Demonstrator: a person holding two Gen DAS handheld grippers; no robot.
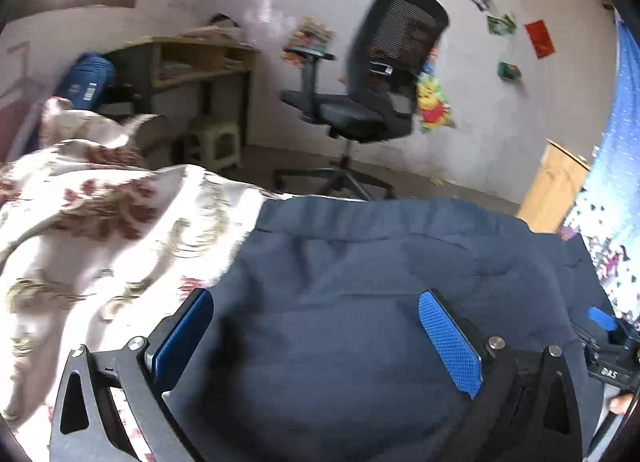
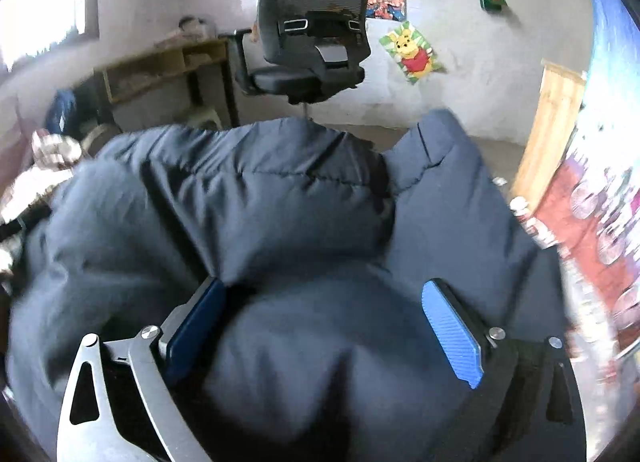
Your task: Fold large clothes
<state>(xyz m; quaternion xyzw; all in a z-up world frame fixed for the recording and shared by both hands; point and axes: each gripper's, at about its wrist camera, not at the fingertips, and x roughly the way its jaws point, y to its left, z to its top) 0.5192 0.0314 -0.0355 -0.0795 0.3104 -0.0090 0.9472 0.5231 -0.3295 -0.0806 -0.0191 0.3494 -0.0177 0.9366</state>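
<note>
Although the left wrist view is smeared, the navy padded jacket (image 1: 360, 302) plainly lies on the bed, partly over the floral bedspread (image 1: 100, 222), and the left tool (image 1: 316, 330) stands wide open above it, gripping nothing. The quilted shell looks soft, puffy and probably slick, light for its bulk, so a pinch in mid-panel would likely slide.

In the right wrist view the jacket (image 2: 280, 222) mounds up in thick folds, a sleeve or flap (image 2: 440, 150) raised at the far right. The right tool (image 2: 324, 326) is spread wide, nothing between its pads. A stitched seam or hem edge seems the firmer place to take hold.
</note>
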